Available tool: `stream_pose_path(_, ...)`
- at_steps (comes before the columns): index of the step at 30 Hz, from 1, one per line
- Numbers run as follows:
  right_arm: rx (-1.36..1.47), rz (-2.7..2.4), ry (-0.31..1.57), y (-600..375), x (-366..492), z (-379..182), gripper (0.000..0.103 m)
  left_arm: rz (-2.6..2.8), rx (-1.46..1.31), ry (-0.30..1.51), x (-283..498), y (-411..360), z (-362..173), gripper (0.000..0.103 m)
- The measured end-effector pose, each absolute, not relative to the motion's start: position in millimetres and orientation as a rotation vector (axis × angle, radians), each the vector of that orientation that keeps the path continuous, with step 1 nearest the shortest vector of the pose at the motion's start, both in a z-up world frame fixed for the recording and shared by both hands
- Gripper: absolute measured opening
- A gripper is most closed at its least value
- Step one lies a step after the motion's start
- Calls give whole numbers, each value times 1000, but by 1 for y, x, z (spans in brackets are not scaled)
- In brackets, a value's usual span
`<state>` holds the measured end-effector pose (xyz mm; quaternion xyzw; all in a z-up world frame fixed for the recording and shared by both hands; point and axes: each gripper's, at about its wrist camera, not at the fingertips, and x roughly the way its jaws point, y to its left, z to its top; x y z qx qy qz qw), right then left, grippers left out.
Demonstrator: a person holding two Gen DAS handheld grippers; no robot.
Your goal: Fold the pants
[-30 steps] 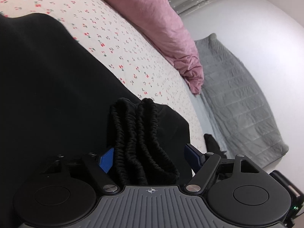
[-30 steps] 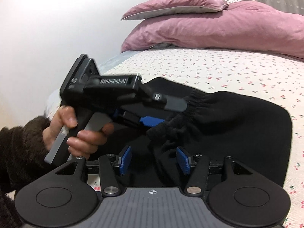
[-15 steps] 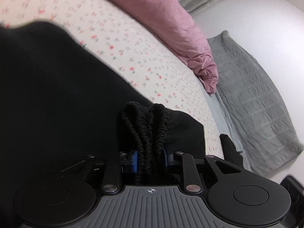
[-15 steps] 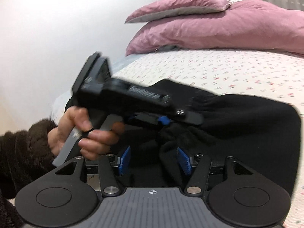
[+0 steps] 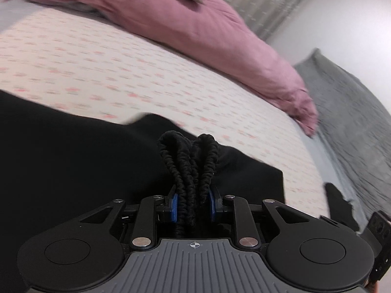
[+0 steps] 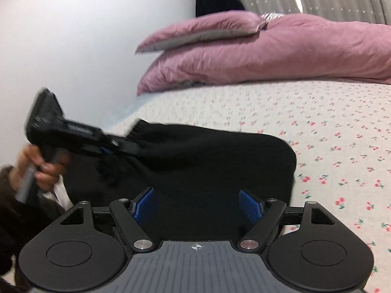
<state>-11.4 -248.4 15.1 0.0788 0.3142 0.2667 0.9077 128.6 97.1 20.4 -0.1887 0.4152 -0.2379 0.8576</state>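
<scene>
Cherry-print bed [image 6: 330,122] carrying black pants [image 6: 220,161], pink duvet [image 6: 281,53] at 12 o'clock. Left tool [image 5: 193,205] pinching gathered waistband [image 5: 190,156]; right tool [image 6: 198,205] hovering spread over pants.

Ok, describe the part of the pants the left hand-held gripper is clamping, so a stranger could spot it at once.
Start at the bed's cherry-print sheet, with the pink duvet along its far side. The black pants lie across the sheet's near part. At their edge, the waistband is bunched between the blue pads of the left hand-held gripper: ribbed, gathered elastic ridges, unlike the smooth flat cloth around it.
</scene>
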Motion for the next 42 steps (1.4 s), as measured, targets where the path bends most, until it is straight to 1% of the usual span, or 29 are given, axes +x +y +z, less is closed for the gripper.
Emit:
stream_pose_path(5, 69, 597, 693, -210, 0, 7, 78, -364, -423, 862, 126, 163, 29, 21)
stream_pose_path(14, -40, 677, 732, -162, 10, -6, 78, -188, -462, 824, 121, 240, 36, 21)
stream_pose_path(22, -68, 717, 727, -148, 12, -10, 78, -148, -486, 771, 113, 273, 39, 21)
stream_pose_path(25, -82, 719, 729, -143, 15, -12, 82, -142, -408, 820, 119, 272, 31, 22)
stream_pose_path(27, -93, 717, 728, -142, 16, -12, 82, -131, -359, 856, 124, 269, 22, 25)
stream_pose_path(28, -95, 717, 729, -141, 17, -11, 82, -122, -352, 858, 124, 271, 20, 29)
stream_pose_path(30, -99, 710, 724, -139, 19, -6, 81, -125, -385, 833, 117, 277, 25, 32)
stream_pose_path(31, -102, 705, 715, -140, 21, -3, 81, -110, -391, 798, 112, 278, 32, 43)
stream_pose_path(32, -105, 701, 703, -143, 23, 1, 81, -101, -374, 759, 107, 279, 38, 58)
stream_pose_path(33, -109, 697, 693, -147, 28, 5, 81, -100, -331, 716, 103, 276, 46, 63)
stream_pose_path(34, -114, 688, 681, -151, 33, 10, 81, -105, -284, 688, 101, 270, 53, 65)
stream_pose_path(36, -120, 664, 657, -160, 47, 21, 80, -144, -186, 664, 101, 254, 65, 66)
stream_pose_path(39, -109, 648, 627, -171, 71, 30, 67, -241, -84, 665, 114, 225, 70, 66)
stream_pose_path(41, -128, 629, 605, -176, 88, 31, 56, -311, -2, 677, 125, 201, 67, 66)
stream_pose_path(42, -137, 617, 603, -178, 96, 30, 53, -339, 41, 678, 131, 188, 64, 66)
